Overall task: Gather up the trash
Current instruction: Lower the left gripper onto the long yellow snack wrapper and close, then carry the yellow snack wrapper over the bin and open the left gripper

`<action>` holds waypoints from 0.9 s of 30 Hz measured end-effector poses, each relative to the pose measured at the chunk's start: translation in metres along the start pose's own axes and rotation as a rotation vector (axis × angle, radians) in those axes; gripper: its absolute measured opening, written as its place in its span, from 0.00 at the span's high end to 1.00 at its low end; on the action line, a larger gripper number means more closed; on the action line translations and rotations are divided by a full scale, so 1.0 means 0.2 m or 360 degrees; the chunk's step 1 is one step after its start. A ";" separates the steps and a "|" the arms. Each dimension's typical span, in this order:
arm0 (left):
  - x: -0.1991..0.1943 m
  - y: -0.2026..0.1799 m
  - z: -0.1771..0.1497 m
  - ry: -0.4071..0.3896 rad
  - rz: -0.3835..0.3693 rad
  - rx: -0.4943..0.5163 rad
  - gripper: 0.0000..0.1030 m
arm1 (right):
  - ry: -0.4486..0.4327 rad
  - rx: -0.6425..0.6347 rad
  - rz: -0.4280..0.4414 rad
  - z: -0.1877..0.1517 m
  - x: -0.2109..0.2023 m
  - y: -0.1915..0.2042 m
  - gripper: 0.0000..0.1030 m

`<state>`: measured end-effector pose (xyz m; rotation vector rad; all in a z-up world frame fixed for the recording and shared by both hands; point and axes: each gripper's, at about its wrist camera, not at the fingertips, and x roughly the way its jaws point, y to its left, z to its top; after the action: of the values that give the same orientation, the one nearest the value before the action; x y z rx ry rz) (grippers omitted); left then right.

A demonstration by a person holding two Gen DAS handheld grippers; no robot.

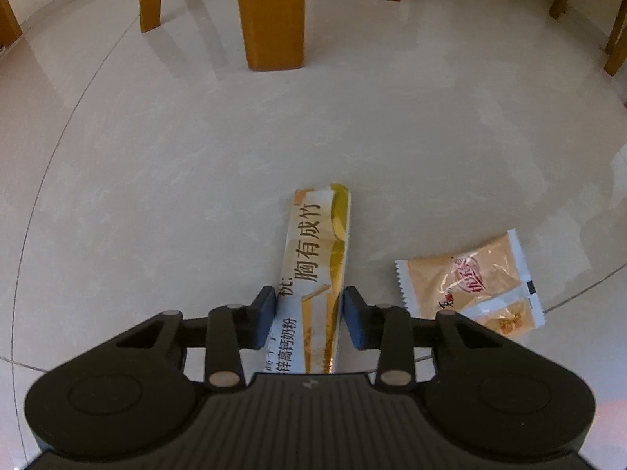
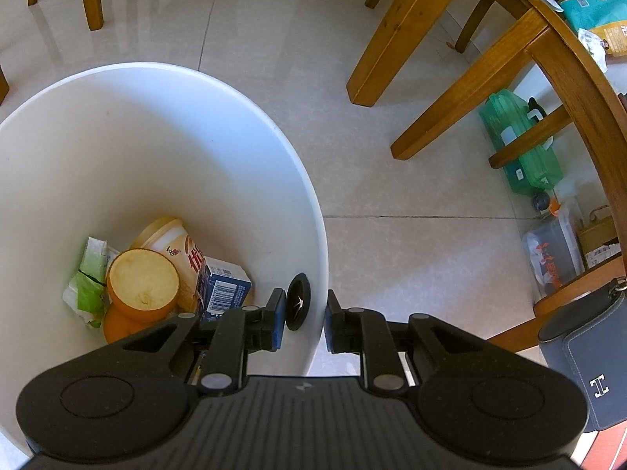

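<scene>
The stick wrapper (image 1: pixel 315 270), a long white and gold sachet printed with dark Chinese characters, lies on the pale tiled floor (image 1: pixel 156 176) in the lower middle of the left wrist view, its far end pointing up the frame and its near end running under the gripper body. The left gripper (image 1: pixel 309 315) has its two blue pads (image 1: pixel 267 317) set against the wrapper's long edges, one on each side, so the jaws pinch it across its width at its lower part. The gripper points steeply down at the floor.

Just to the right of it, apart from the stick wrapper, a second piece of trash, a beige sachet (image 1: pixel 470 282) with a serrated white edge and red lettering, lies flat on the floor. Wooden furniture legs (image 1: pixel 274 15) stand along the top of that view.

In the right wrist view the right gripper (image 2: pixel 303 323) straddles the rim of a white bin (image 2: pixel 309 211) at the lower middle of the frame: one pad sits inside the wall, the other outside, drawn close together on the thin wall. It tilts steeply downward. A black round fitting (image 2: pixel 298 307) sits on the bin's inner wall beside the inner pad. At the bottom of the bin, lower left, lie a cut orange (image 2: pixel 143 286), a cream cup (image 2: pixel 172 241), a blue carton (image 2: pixel 225 288) and a green and white packet (image 2: pixel 88 278). To the right, a wooden table (image 2: pixel 568 58) and a green container (image 2: pixel 521 145) stand on the floor, with a dark blue bag (image 2: pixel 584 364) at the lower right edge.
</scene>
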<state>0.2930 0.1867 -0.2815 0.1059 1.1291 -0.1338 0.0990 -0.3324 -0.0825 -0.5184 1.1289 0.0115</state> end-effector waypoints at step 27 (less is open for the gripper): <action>-0.74 -0.59 0.02 0.0008 -0.0292 0.0224 0.75 | 0.0026 0.0005 0.0019 -0.02 0.02 0.00 0.77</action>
<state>0.2158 0.0769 -0.1484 0.1276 1.1327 -0.3771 0.0974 -0.3341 -0.0872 -0.5097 1.1477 0.0157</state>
